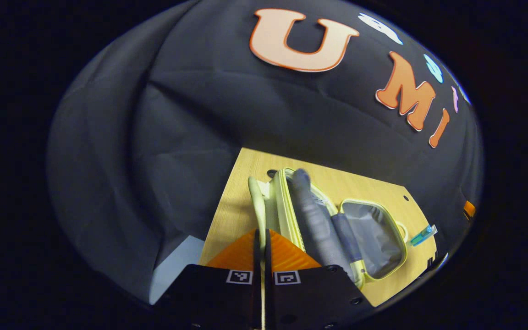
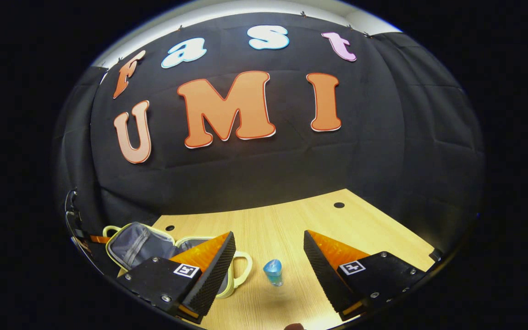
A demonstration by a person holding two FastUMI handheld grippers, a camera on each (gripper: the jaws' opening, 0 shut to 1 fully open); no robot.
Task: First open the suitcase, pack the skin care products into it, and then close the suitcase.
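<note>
In the left gripper view, the left tongs [image 1: 262, 256] are pressed together with nothing between them, just short of the open pale-yellow suitcase [image 1: 374, 233] lying on the wooden surface [image 1: 232, 215]. In the right gripper view, the right tongs [image 2: 268, 256] gape wide around a small blue-capped skincare bottle [image 2: 273, 272], standing beside the suitcase handle.

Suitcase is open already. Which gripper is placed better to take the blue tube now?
Right. The right gripper is open with the tube on the table between its fingers. The left gripper is shut, by the suitcase, and the tube lies beyond the suitcase's far side.
</note>
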